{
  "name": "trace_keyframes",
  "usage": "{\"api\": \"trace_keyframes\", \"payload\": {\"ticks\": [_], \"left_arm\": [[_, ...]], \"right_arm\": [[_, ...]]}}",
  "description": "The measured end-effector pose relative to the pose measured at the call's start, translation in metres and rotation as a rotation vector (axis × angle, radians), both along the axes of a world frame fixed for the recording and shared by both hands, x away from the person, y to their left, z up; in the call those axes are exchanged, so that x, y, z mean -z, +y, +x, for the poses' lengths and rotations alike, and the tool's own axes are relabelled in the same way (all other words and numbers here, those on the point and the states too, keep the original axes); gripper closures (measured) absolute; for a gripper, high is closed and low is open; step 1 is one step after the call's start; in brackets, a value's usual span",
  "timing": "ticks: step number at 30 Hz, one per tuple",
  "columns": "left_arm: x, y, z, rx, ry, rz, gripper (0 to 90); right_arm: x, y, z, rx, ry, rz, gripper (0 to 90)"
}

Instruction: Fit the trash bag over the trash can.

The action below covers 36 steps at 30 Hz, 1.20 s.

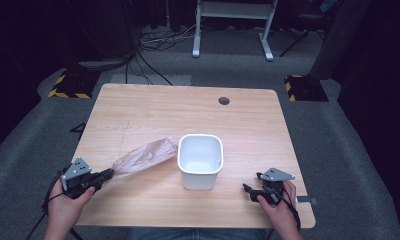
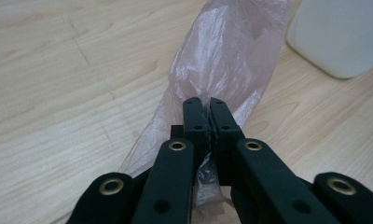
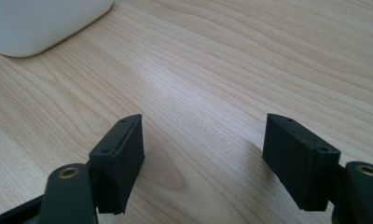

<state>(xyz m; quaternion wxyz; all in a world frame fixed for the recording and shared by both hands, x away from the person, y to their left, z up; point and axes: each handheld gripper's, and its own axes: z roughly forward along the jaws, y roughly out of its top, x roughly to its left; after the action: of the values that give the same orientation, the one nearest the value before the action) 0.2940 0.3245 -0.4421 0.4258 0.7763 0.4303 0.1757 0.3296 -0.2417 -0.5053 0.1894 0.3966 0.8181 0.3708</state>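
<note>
Now left hand-held gripper [image 2: 204,103] pinches pink bag [image 2: 222,56]; right hand-held gripper [image 3: 203,140] spread wide.

No text, label, brand, number or sign can be read in any view. The table [image 1: 138,115], the bag [image 1: 143,156] and the white bin [image 1: 200,172] carry no print that shows. The yellow and black stripes on the floor blocks [image 1: 70,86] are a warning pattern only, without letters. Both grippers are plain black, unmarked.
</note>
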Motion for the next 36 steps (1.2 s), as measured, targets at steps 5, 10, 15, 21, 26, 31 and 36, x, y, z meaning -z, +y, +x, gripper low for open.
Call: {"api": "trace_keyframes", "payload": {"ticks": [5, 10, 15, 21, 26, 31, 36], "left_arm": [[-0.012, 0.003, 0.0, 0.011, -0.006, -0.008, 87.7], [-0.027, 0.008, -0.002, 0.024, -0.024, -0.001, 87.8], [-0.04, 0.013, -0.002, 0.037, -0.036, -0.019, 87.8], [-0.052, 0.017, -0.004, 0.055, -0.055, -0.023, 87.8], [-0.063, 0.02, -0.006, 0.071, -0.071, -0.04, 87.8], [-0.074, 0.021, -0.009, 0.095, -0.086, -0.056, 87.7], [-0.083, 0.018, -0.014, 0.125, -0.096, -0.07, 87.8]], "right_arm": [[0.0, 0.0, 0.0, 0.011, 0.004, 0.004, 29.1], [0.0, 0.0, 0.0, 0.013, 0.005, 0.005, 29.1], [0.0, 0.0, 0.0, 0.013, 0.006, 0.006, 29.1], [0.0, 0.0, 0.0, 0.013, 0.005, 0.006, 29.1], [0.0, 0.0, 0.0, 0.013, 0.005, 0.006, 29.1], [0.0, 0.0, 0.0, 0.013, 0.005, 0.006, 29.1], [0.0, 0.0, 0.0, 0.013, 0.005, 0.006, 29.1]]}}
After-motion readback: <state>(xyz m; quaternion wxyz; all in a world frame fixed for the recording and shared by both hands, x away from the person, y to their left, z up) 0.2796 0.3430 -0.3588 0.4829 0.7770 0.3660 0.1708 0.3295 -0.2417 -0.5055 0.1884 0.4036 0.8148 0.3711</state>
